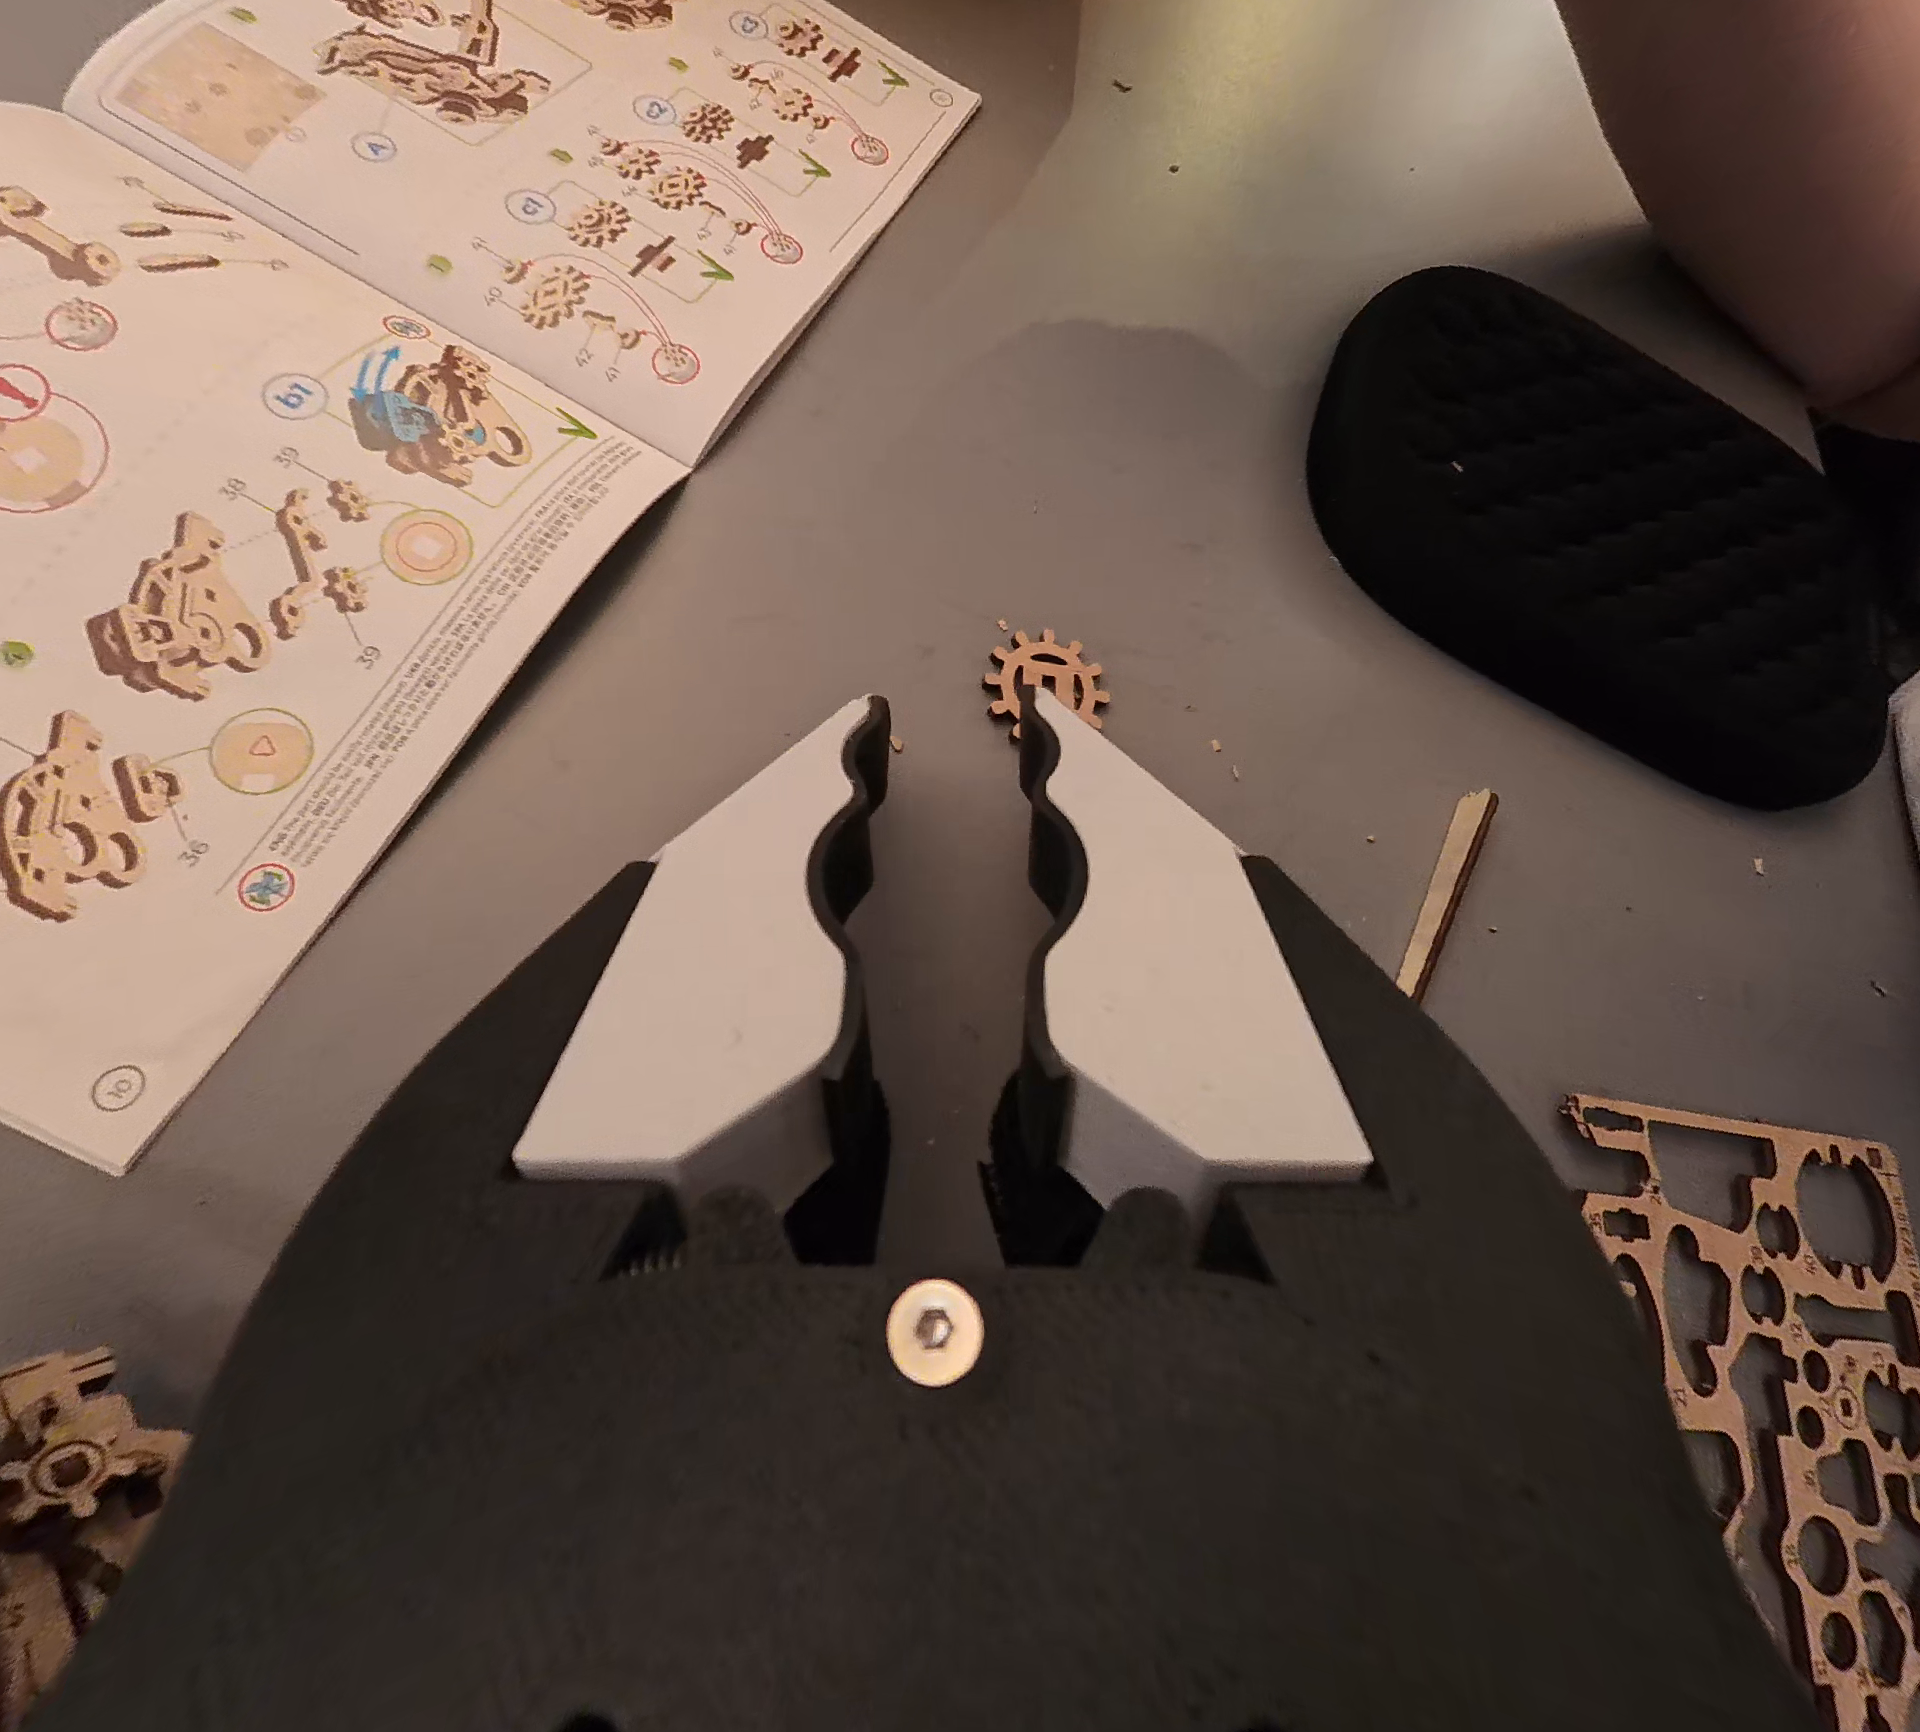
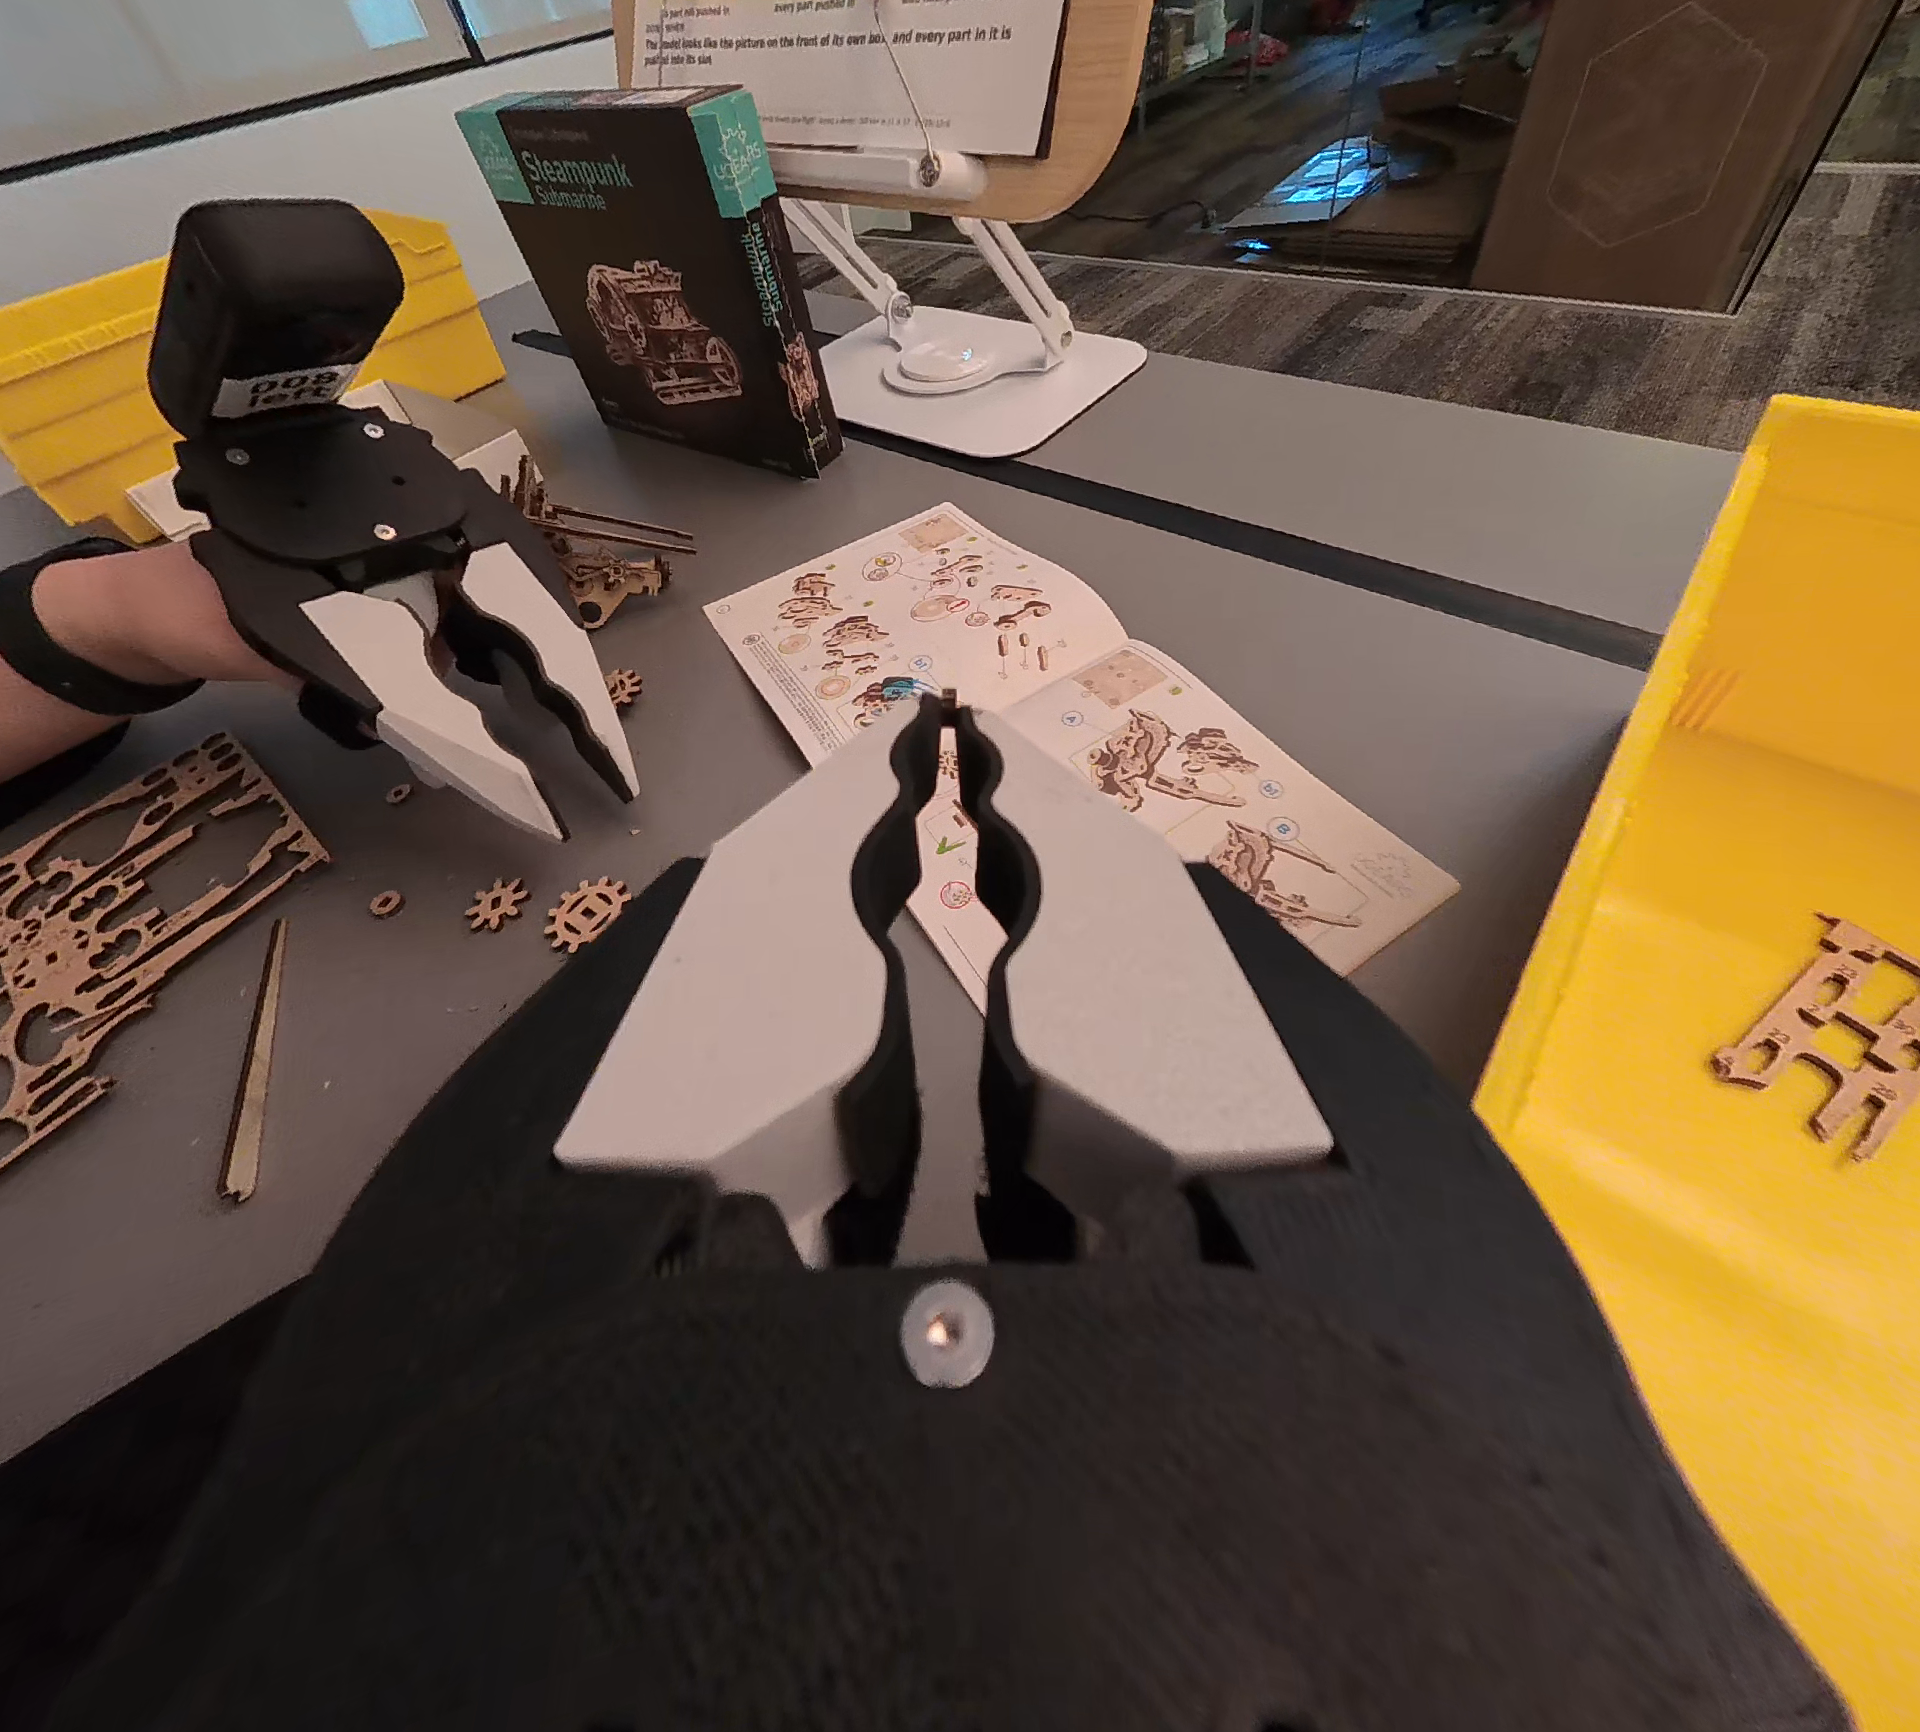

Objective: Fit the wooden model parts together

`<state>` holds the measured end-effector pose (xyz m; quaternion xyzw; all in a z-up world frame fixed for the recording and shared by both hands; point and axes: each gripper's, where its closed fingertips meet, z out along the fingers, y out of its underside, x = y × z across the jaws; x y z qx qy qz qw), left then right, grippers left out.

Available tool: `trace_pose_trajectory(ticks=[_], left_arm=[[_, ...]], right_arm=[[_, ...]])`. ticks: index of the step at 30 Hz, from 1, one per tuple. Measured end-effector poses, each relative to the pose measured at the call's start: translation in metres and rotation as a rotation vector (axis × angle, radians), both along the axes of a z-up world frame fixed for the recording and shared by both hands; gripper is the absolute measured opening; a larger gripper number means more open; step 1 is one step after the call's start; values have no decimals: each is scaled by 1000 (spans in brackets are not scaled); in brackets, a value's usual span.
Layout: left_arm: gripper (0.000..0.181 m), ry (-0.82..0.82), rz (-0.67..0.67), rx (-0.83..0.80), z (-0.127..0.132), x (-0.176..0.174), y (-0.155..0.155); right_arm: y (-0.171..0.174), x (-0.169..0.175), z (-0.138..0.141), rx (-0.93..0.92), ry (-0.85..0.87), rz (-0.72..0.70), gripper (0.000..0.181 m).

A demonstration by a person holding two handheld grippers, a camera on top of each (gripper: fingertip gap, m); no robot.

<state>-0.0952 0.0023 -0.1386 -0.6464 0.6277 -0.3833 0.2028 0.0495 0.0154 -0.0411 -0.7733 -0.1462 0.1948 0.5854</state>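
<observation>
Wooden gear (image 1: 1045,683) lying flat on the grey bench (image 1: 1195,248), just beyond the tips of the left tongs (image 1: 956,716), whose jaws stand apart with nothing between them; the right-hand tip overlaps the gear's near edge in the left wrist view. The right tongs (image 2: 948,714) are raised above the instruction booklet (image 2: 1081,747) and pinch a small dark wooden piece (image 2: 949,698) at their very tips.

Likely faults, as judgement: the gear is thin and flat, so tips closing on it may slide over its rim or flick it away, toward the black pad (image 1: 1590,539) beyond and to the right. The small piece is held only by its end and may twist or drop during mating. Two more gears (image 2: 497,905) and (image 2: 587,913) lie nearer the right tongs, inviting a wrong pick. A wooden stick (image 1: 1449,887) lies right of the left tongs and may be knocked.
</observation>
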Motion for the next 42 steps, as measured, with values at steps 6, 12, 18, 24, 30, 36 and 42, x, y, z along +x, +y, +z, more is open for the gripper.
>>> trace_pose_trajectory(ticks=[6, 12, 18, 24, 30, 36, 42], left_arm=[[23, -8, 18, -9, 3, 0, 4], [21, -20, 81, -18, 11, -2, 15], [19, -17, 130, -71, 19, -4, 20], [18, -51, 154, -91, 53, -7, 14], [18, -65, 181, -43, 87, -20, 20], [18, -93, 215, -45, 115, -40, 29], [18, -124, 208, -45, 140, -48, 16]], right_arm=[[1, 1, -5, -35, 30, 4, 0], [3, 2, -14, -87, 57, 1, 0], [-2, -9, -18, -164, 71, 48, 0], [-4, -18, -24, -203, 66, 57, 0], [-11, -31, -48, -352, 66, 102, 0], [-28, -89, -45, -500, 140, 223, 0], [-33, -139, -80, -723, -73, 250, 0]])
